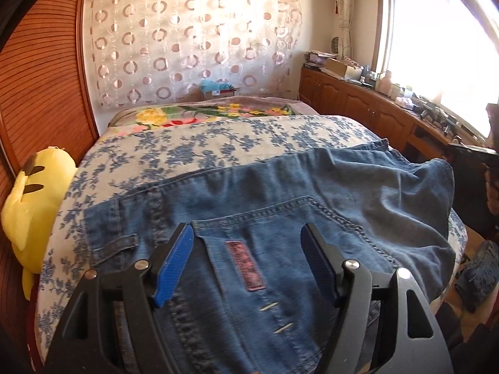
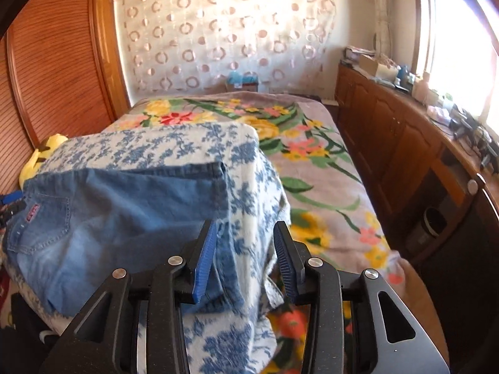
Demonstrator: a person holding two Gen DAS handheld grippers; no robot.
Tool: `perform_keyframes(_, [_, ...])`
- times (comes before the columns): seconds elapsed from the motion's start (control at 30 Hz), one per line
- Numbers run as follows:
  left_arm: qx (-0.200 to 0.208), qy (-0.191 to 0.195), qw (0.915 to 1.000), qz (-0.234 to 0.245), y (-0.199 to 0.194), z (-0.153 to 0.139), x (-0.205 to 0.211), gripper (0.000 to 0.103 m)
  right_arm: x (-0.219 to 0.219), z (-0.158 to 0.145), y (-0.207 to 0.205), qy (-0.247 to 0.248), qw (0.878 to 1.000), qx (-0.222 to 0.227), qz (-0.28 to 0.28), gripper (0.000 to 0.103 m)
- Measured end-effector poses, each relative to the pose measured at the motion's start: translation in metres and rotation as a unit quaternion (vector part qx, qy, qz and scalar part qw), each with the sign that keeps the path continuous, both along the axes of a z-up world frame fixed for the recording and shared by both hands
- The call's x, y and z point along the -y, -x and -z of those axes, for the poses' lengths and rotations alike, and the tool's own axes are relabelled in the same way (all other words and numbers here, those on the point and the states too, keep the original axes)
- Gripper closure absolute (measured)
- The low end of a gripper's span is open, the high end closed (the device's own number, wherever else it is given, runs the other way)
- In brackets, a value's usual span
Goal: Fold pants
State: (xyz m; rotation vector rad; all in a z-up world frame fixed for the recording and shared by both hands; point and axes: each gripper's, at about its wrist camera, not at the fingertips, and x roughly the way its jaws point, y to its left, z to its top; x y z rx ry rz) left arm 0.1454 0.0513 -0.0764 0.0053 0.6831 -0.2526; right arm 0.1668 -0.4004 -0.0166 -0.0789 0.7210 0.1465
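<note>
The jeans (image 1: pixel 280 193) lie across a blue-and-white floral cover (image 1: pixel 174 149) on the bed, waistband toward the left and the legs bunched in a fold toward the right. The left gripper (image 1: pixel 246 243) hangs over the seat of the jeans with its blue-padded fingers (image 1: pixel 174 258) spread wide, grasping nothing; between them sits the back pocket with a small reddish-pink label (image 1: pixel 246 265). Any lettering on it is too blurred to read. A belt loop (image 1: pixel 121 243) shows just left of the left finger.

In the right wrist view the right gripper (image 2: pixel 244 249) is at the right end of the jeans (image 2: pixel 118 212), fingers apart and released, over the hem edge and the floral cover (image 2: pixel 246 168); whether the pads touch the cloth cannot be told. The same reddish tag (image 2: pixel 32 212) appears far left, its writing illegible.

Under the cover lies a flowered blanket (image 2: pixel 315 155) in yellow, red and green. A yellow plush toy (image 1: pixel 34 205) is wedged at the left against the slatted wooden wardrobe (image 1: pixel 40 78).
</note>
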Motion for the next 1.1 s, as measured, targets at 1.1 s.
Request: perform_keyframes(1.1, [0.007, -0.007, 0.9999, -0.007, 0.013, 0.0, 0.006, 0.031, -0.038, 0.019, -0.112, 0.005, 0.998, -0.031, -0.051, 0.099])
